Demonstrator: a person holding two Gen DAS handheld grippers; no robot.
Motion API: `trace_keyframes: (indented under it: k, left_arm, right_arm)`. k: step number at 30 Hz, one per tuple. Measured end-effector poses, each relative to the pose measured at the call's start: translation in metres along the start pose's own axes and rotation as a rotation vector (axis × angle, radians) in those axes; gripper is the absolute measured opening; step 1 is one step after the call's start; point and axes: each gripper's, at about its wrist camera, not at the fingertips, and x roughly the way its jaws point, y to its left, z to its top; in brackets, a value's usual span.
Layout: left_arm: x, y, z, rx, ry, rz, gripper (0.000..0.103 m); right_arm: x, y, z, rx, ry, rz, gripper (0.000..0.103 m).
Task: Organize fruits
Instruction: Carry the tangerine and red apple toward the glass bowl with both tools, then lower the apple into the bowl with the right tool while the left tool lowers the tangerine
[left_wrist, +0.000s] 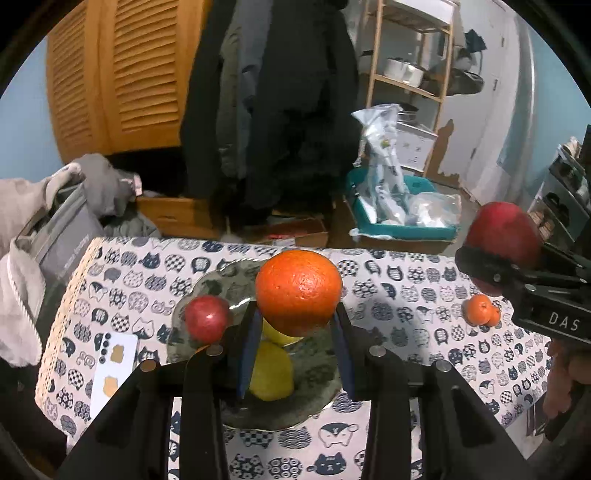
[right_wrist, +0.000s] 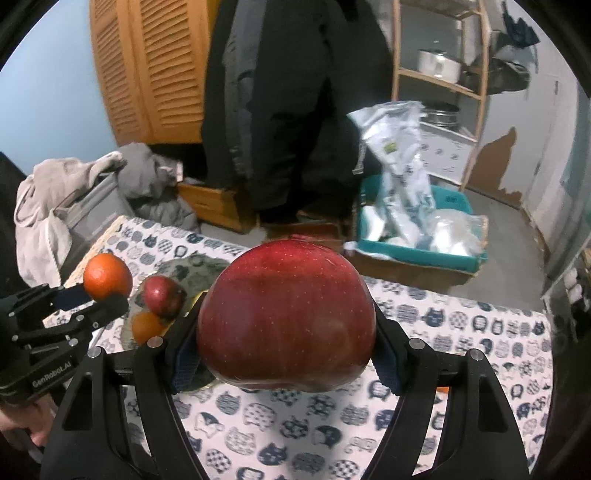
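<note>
My left gripper (left_wrist: 297, 325) is shut on an orange (left_wrist: 298, 291) and holds it above a grey-green plate (left_wrist: 325, 384). On the plate lie a small red apple (left_wrist: 207, 318) and two yellow lemons (left_wrist: 271, 373). My right gripper (right_wrist: 286, 343) is shut on a large red apple (right_wrist: 286, 314), held above the cat-print tablecloth (right_wrist: 461, 332). In the left wrist view that red apple (left_wrist: 502, 232) hangs at the far right. The right wrist view shows the left gripper (right_wrist: 85, 301) with its orange (right_wrist: 107, 276), the plate (right_wrist: 195, 275), the small apple (right_wrist: 162, 295) and a second orange (right_wrist: 147, 326) on it.
Two small tangerines (left_wrist: 482, 309) lie on the cloth to the right of the plate. A white card (left_wrist: 110, 369) lies at the table's left. Beyond the far edge stand a teal bin of bags (left_wrist: 399, 218), cardboard boxes, hanging coats and a wooden shelf.
</note>
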Motion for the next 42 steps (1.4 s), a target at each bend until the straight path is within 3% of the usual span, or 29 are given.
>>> trace_keyframes:
  k: [19, 37, 42]
  left_arm:
    - [0.063, 0.056, -0.026, -0.089, 0.157, 0.016, 0.038]
    - [0.096, 0.059, -0.035, -0.111, 0.235, -0.006, 0.039]
    - [0.091, 0.064, -0.040, -0.119, 0.234, 0.024, 0.060]
  right_arm:
    - [0.085, 0.059, -0.003, -0.054, 0.148, 0.102, 0.077]
    - [0.127, 0.062, -0.021, -0.045, 0.253, 0.125, 0.077]
    - [0.136, 0.063, -0.024, -0.049, 0.283, 0.141, 0.077]
